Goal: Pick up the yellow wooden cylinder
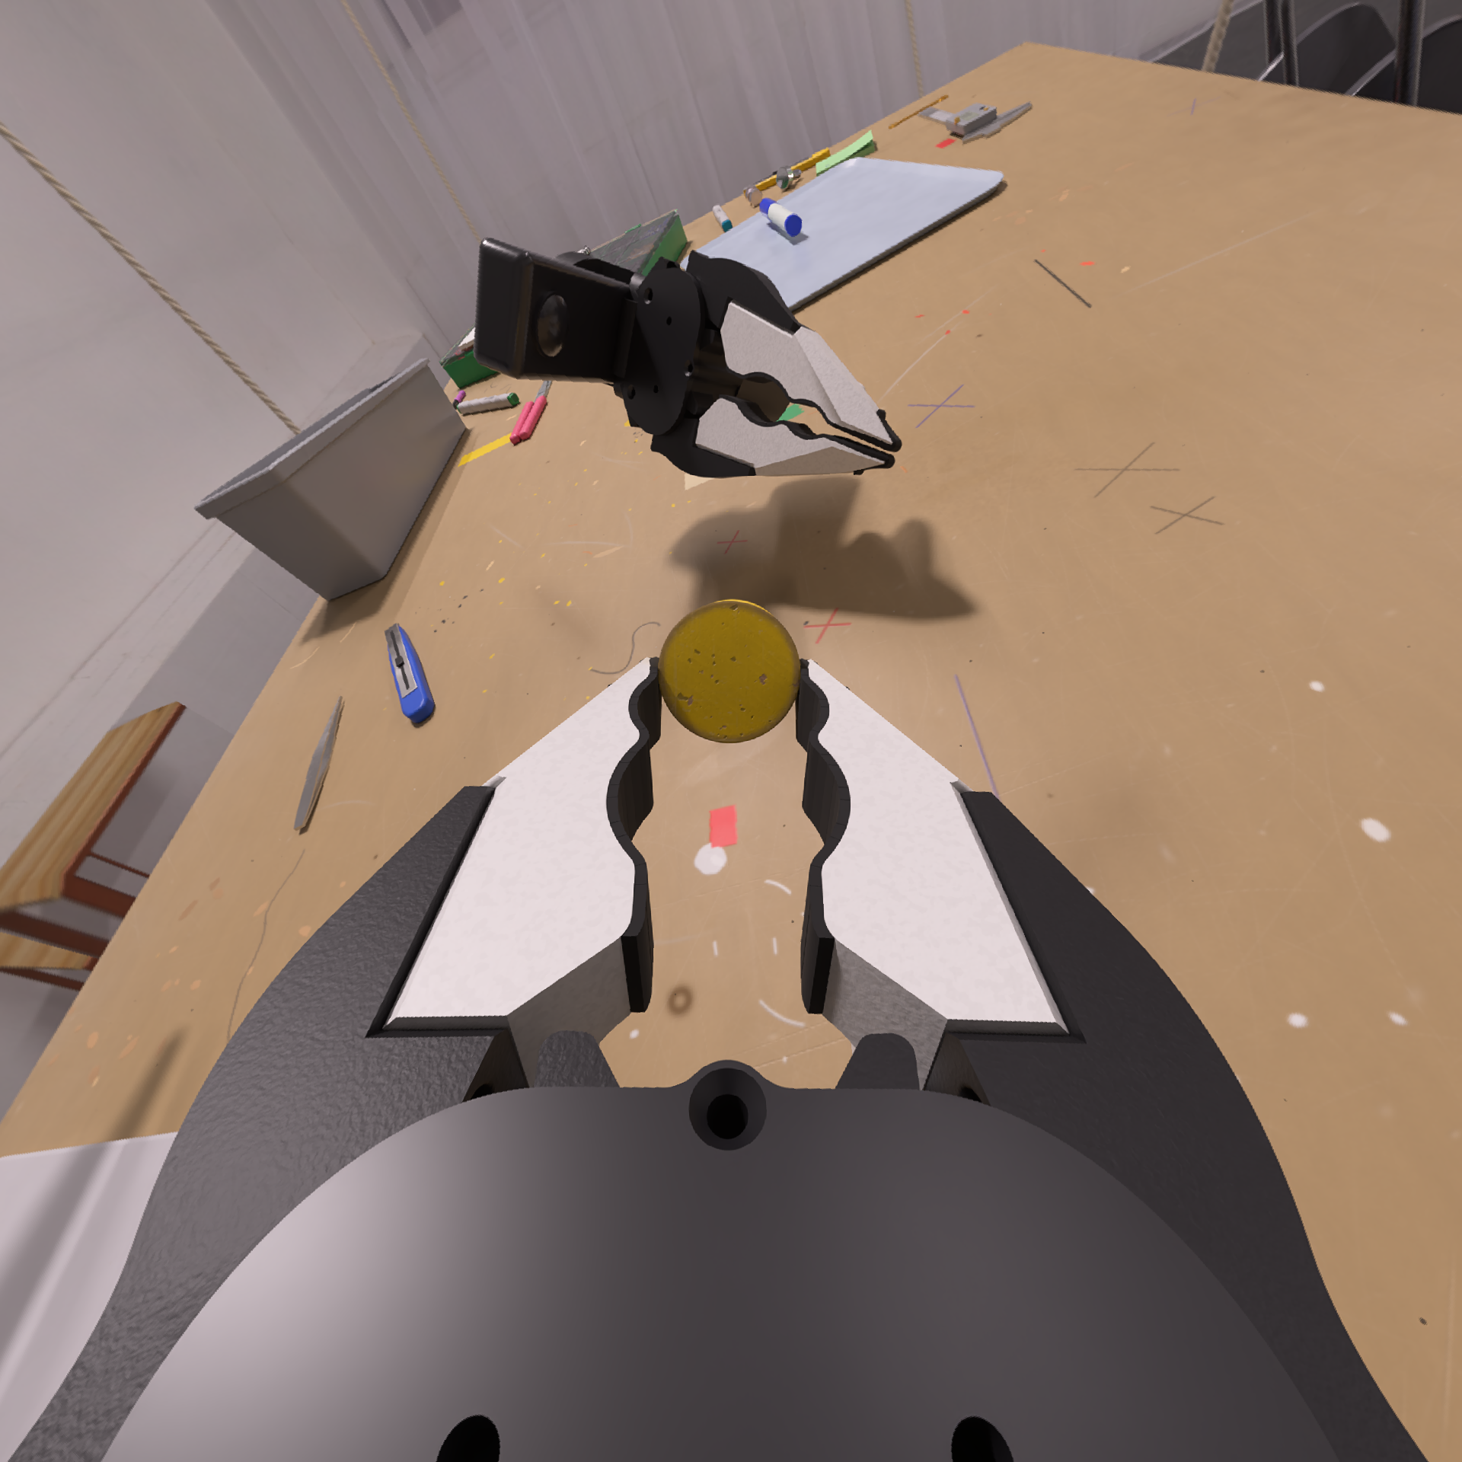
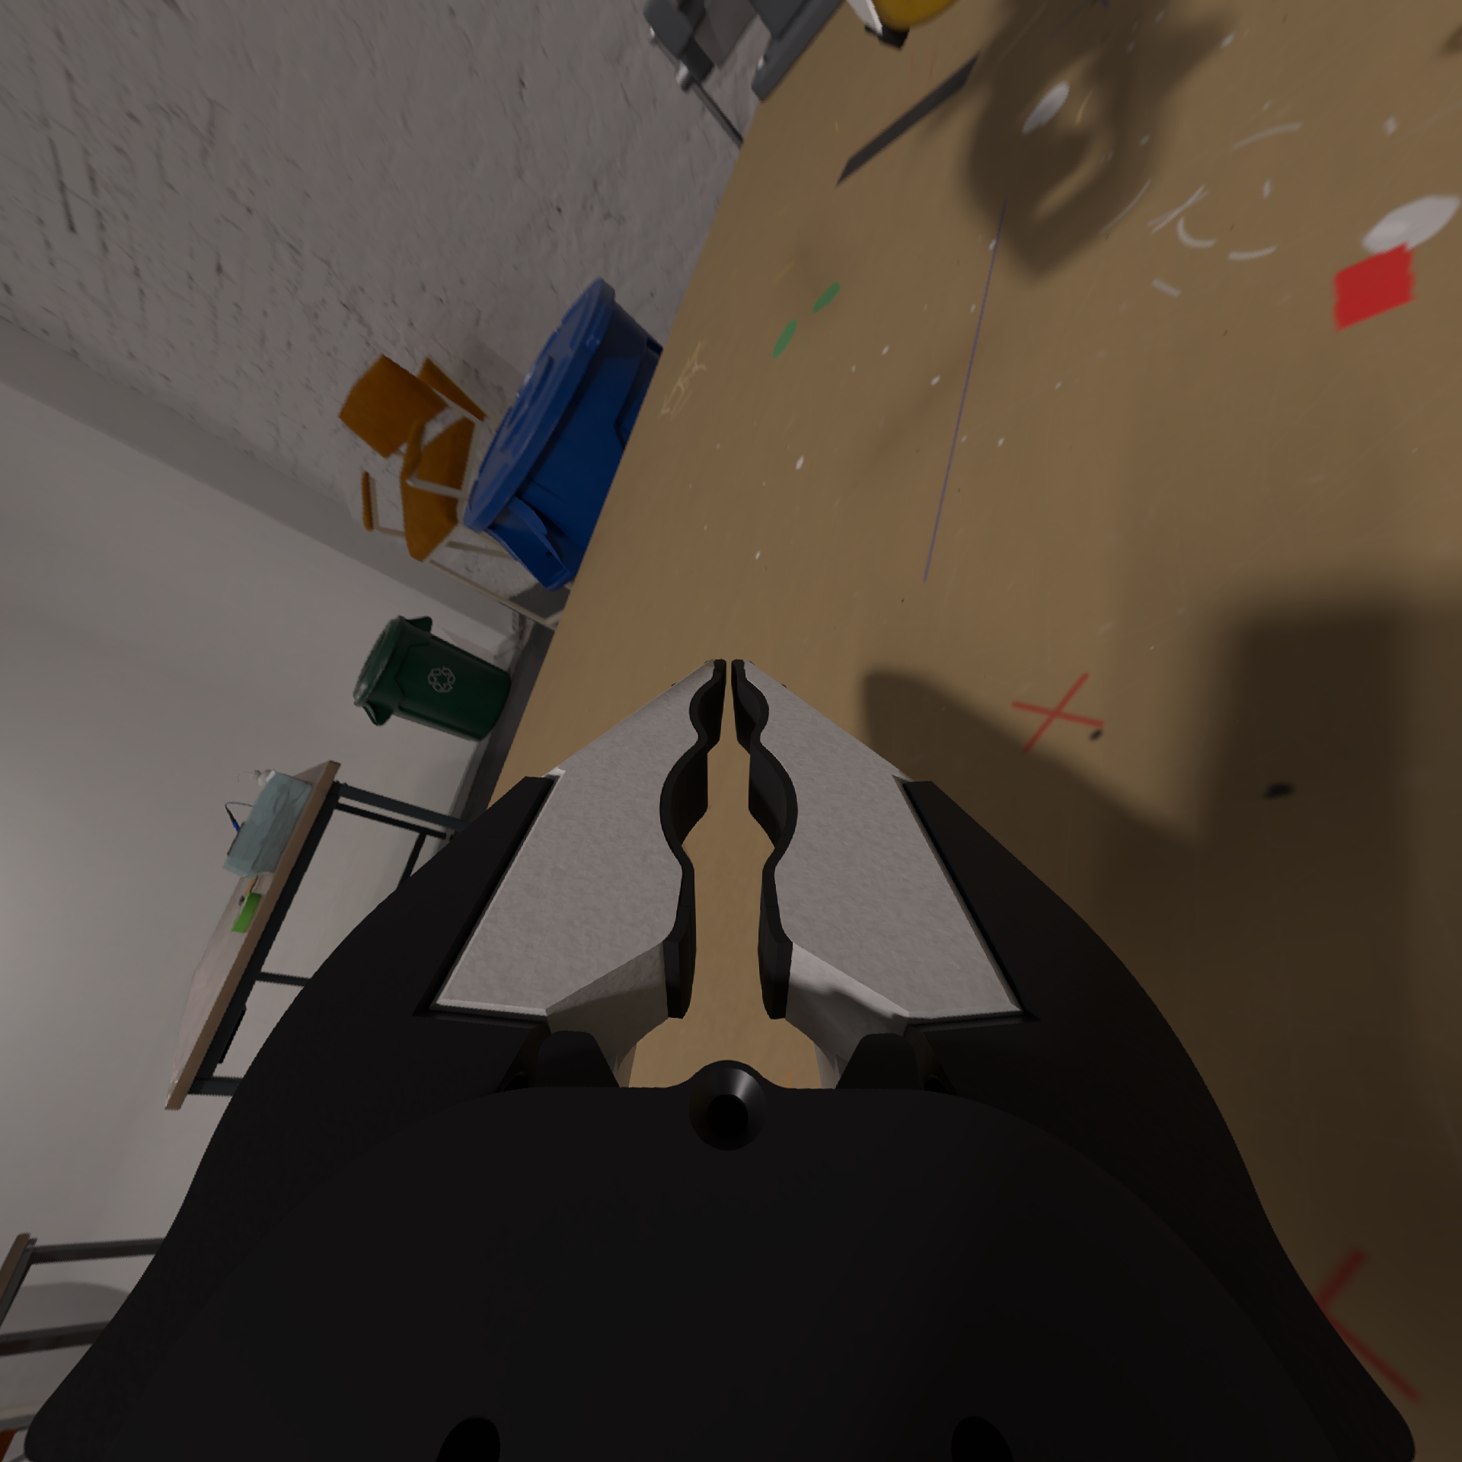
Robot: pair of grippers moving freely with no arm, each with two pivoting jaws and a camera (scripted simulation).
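Note:
The yellow wooden cylinder (image 1: 728,672) sits between the fingertips of my left gripper (image 1: 728,671), its round, speckled end facing the camera. The left gripper is shut on it, both black pads pressed against its sides. A sliver of the cylinder shows at the top edge of the right wrist view (image 2: 910,6), with a shadow on the table apart from it, so it appears held above the brown table (image 1: 1187,712). My right gripper (image 1: 890,447) hovers over the table beyond the cylinder; it is shut and empty (image 2: 728,666).
A grey bin (image 1: 340,482) stands at the table's left edge, with a blue utility knife (image 1: 409,672) and a grey blade (image 1: 319,763) nearer. Markers (image 1: 528,415) and a pale blue board (image 1: 854,213) lie at the back. Blue (image 2: 554,443) and green (image 2: 431,680) bins stand on the floor.

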